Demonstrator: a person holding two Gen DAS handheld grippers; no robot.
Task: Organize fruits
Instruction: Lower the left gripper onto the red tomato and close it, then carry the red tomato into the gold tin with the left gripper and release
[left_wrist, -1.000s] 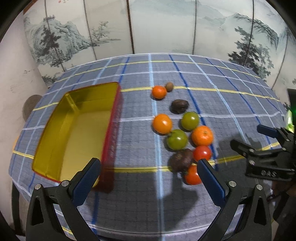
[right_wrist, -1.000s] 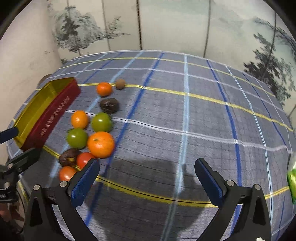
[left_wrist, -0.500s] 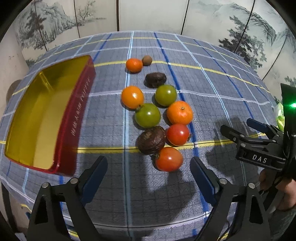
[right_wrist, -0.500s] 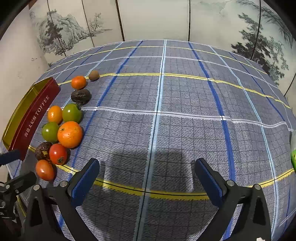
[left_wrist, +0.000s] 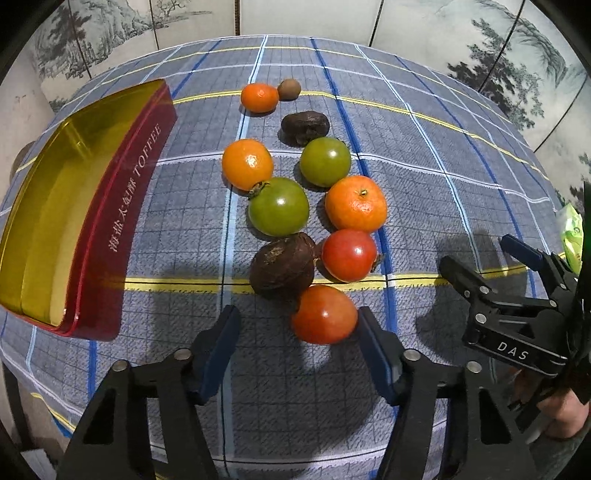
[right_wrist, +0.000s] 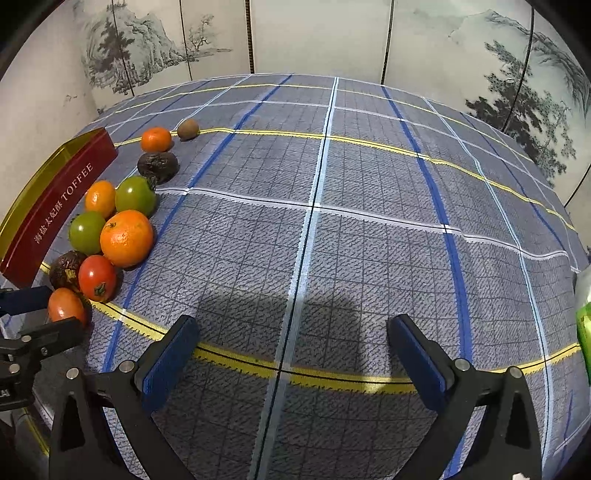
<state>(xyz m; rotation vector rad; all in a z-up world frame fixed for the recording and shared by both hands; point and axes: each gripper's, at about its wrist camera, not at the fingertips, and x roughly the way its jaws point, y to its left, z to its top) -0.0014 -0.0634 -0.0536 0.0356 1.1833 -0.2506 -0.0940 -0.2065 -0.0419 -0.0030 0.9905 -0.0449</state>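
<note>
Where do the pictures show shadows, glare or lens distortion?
Left wrist view: fisheye bends the tablecloth lines; highlights glint on the nearest red tomato; gripper shadows darken the cloth near the tin. Right wrist view: a broad shadow lies ahead of the right gripper; black vignette in corners.

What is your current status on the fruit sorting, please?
Left gripper closing around nearest red tomato, pads not yet pressing. Right gripper open, empty. Toffee tin empty. Dark fruit crowds the tomato.
</note>
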